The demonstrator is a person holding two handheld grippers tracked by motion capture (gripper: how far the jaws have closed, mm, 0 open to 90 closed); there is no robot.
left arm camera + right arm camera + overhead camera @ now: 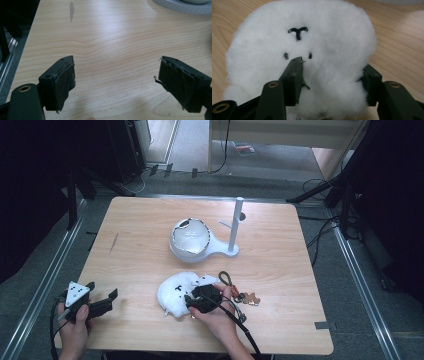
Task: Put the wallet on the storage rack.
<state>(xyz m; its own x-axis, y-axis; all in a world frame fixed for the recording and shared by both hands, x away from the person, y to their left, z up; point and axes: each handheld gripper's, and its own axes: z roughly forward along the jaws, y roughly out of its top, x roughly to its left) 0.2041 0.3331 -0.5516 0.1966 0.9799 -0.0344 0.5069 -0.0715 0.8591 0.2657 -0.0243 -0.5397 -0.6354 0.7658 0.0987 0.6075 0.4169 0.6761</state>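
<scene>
A white fluffy plush (176,292) with a small stitched black face lies on the wooden table (140,225) near the front middle. In the right gripper view the plush (312,37) bulges between the two black jaws, which press into its fur from both sides. My right gripper (190,301) (332,75) is shut on its lower part. At the front left corner my left gripper (102,290) (115,75) hovers open over bare wood, with nothing between its pads (65,82).
A white bowl-shaped base (190,240) with an upright post (235,222) stands at the table's middle; its rim (180,6) shows in the left gripper view. A keyring with a strap and brown charms (246,297) lies right of the plush.
</scene>
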